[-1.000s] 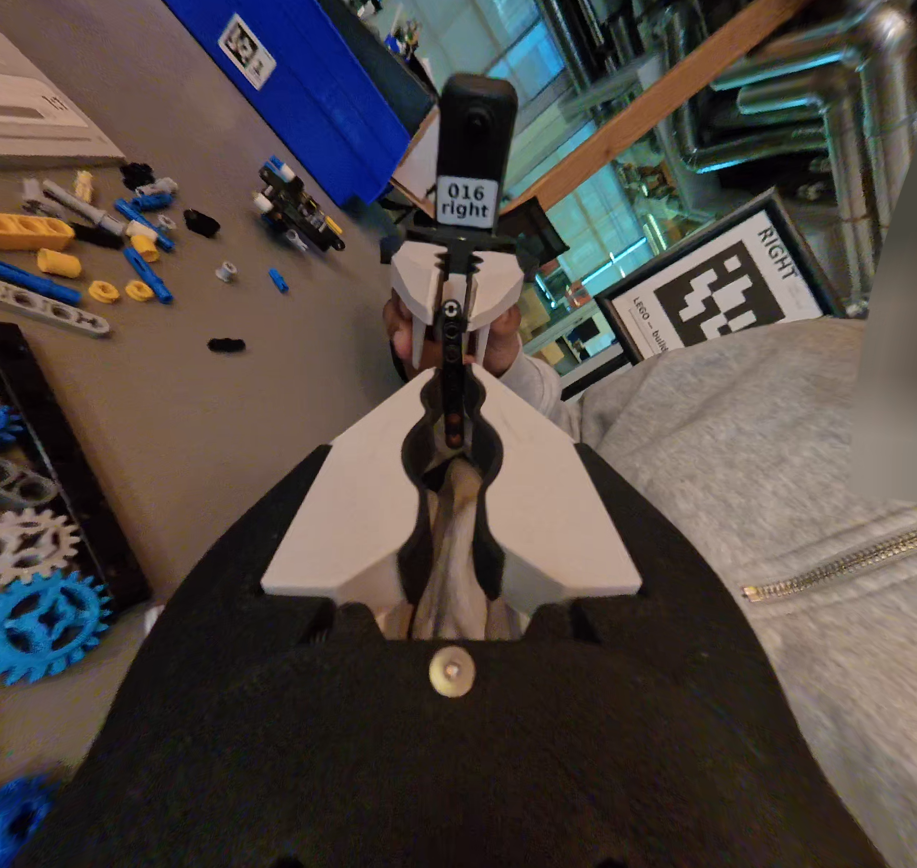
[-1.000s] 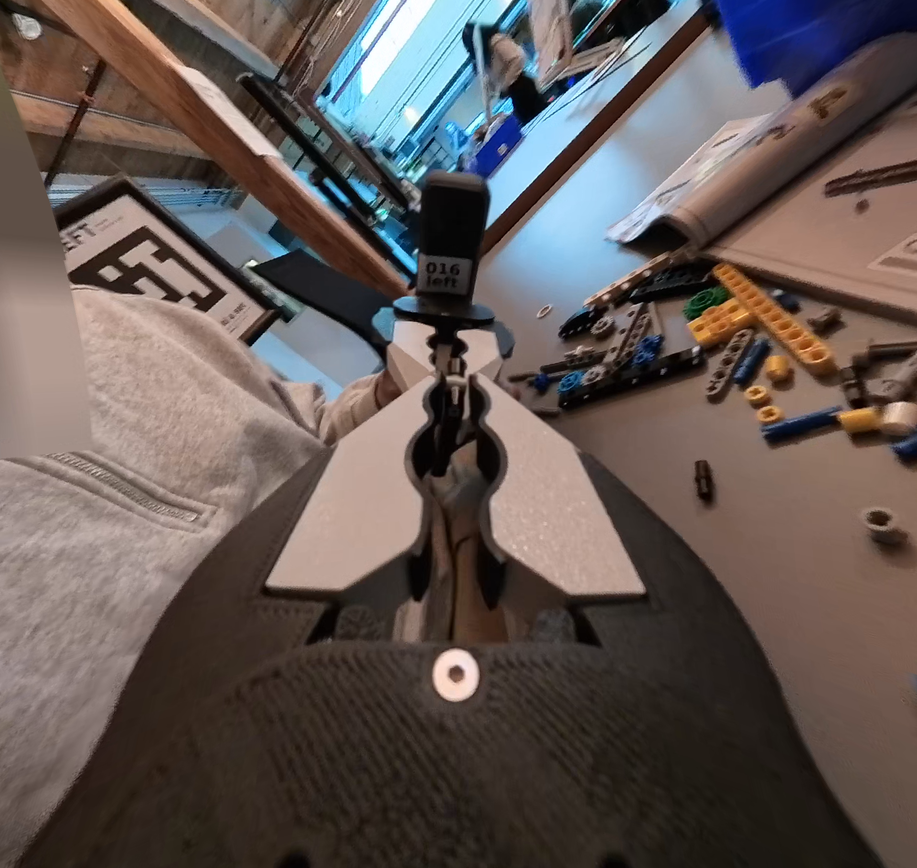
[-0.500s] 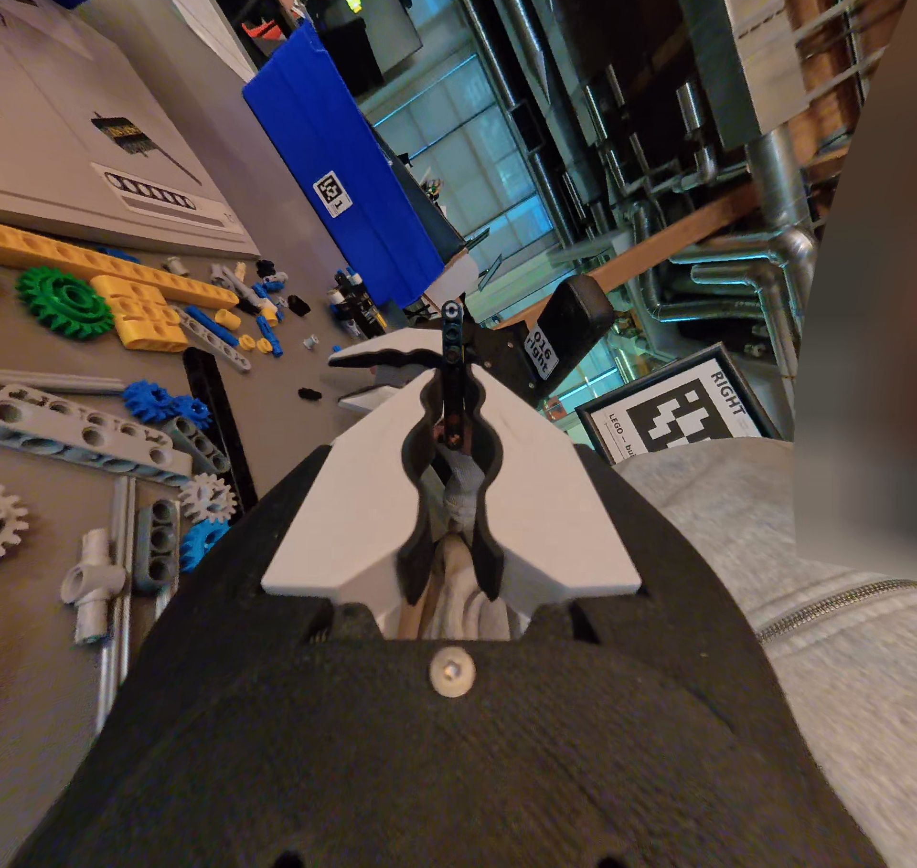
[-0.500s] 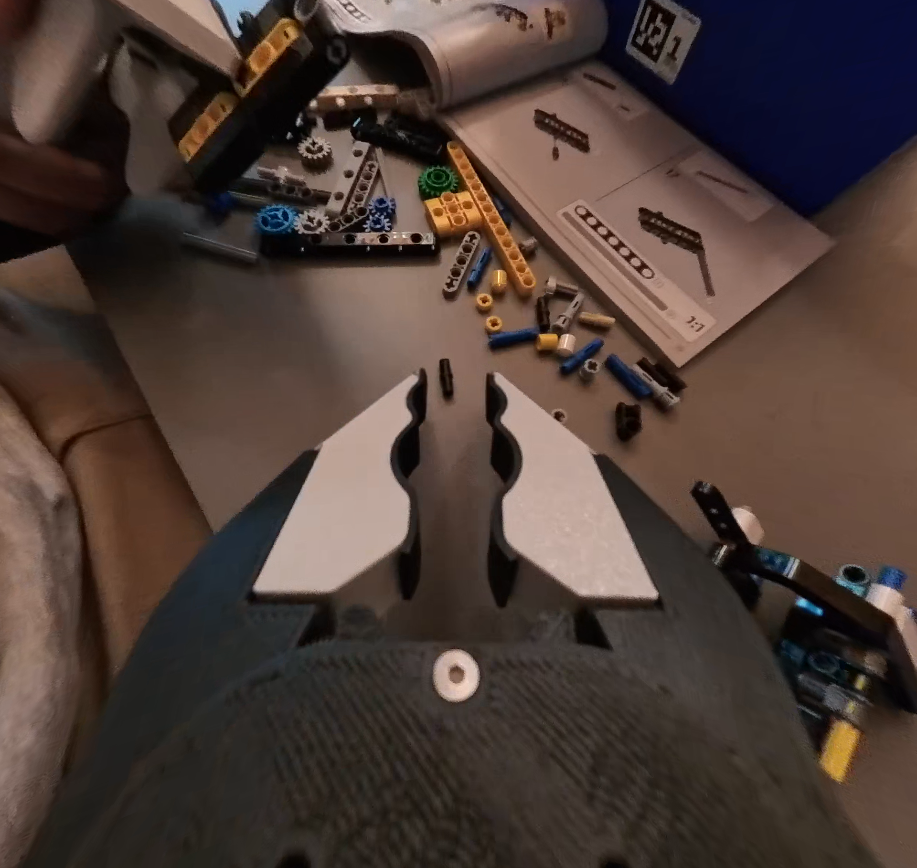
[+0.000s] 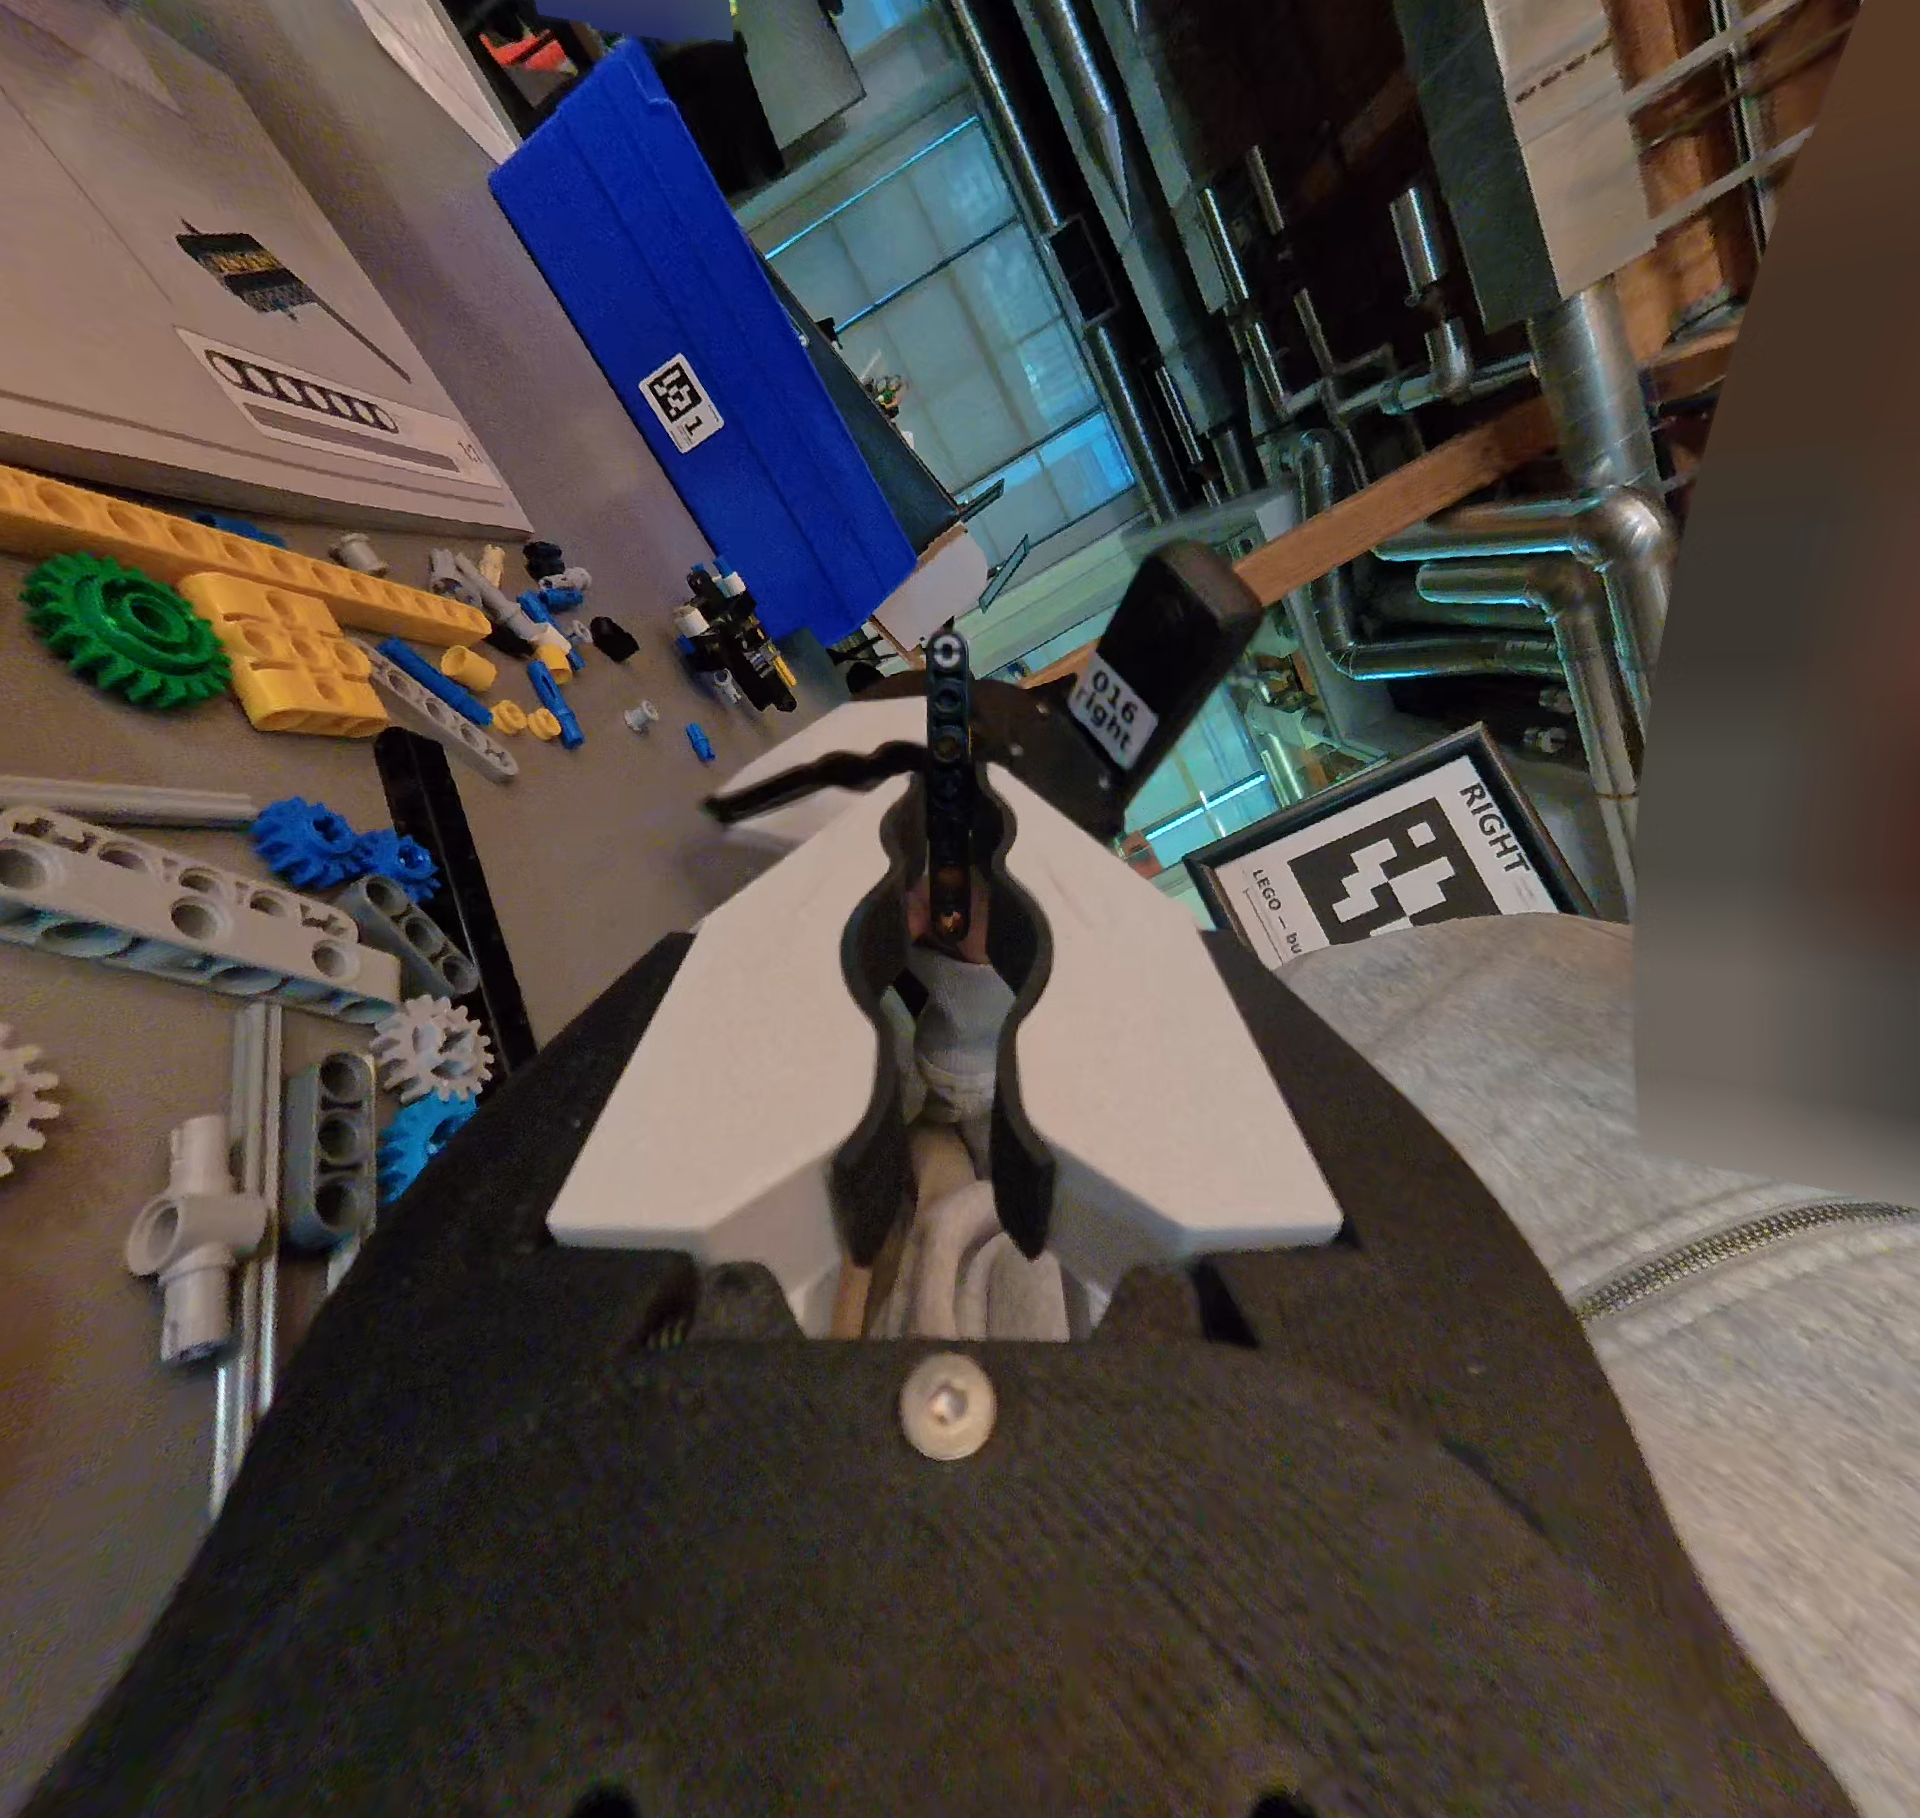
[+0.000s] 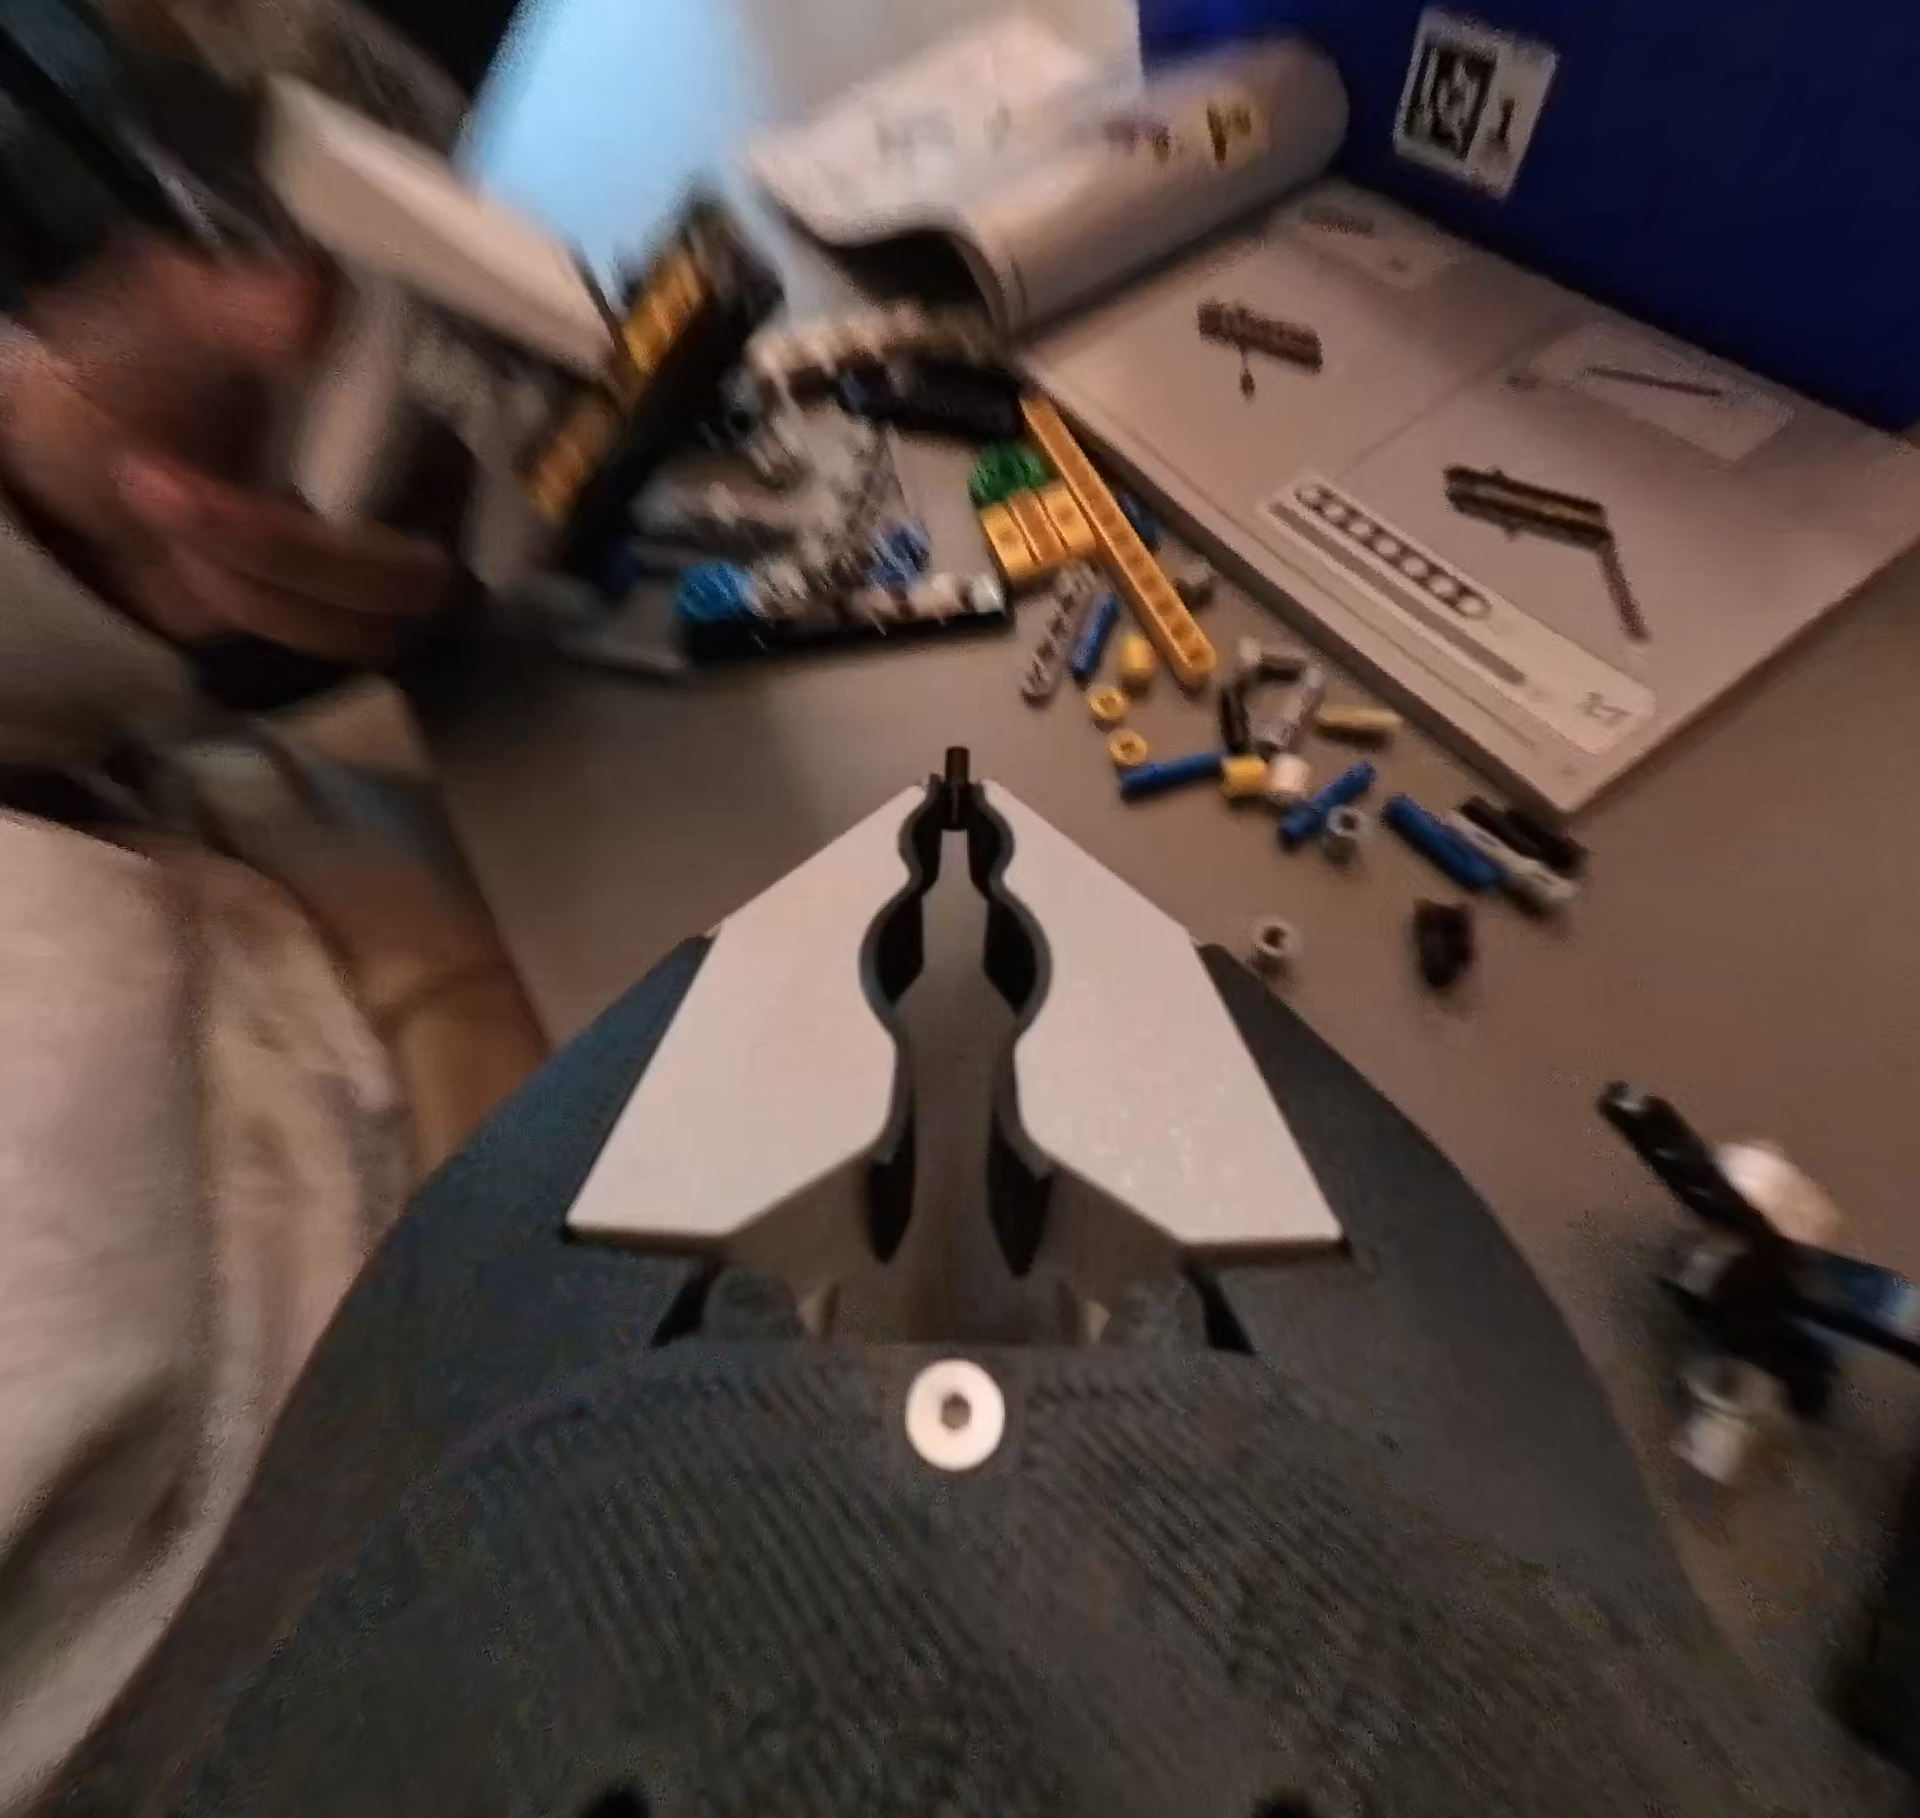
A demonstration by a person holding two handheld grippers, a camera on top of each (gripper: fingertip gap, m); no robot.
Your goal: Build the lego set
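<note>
With its fingers closed together, my left gripper (image 5: 948,812) clamps a black lego beam (image 5: 948,729) that projects forward past the tips. My right gripper (image 6: 954,804) is nearly closed, pinching a small black pin (image 6: 954,776) above the table (image 6: 727,833).

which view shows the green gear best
The left wrist view. The green gear lies sharp and whole on the table, teeth visible, beside the yellow block. The right wrist view is motion-blurred and shows only a small green patch behind the yellow pieces.
</note>
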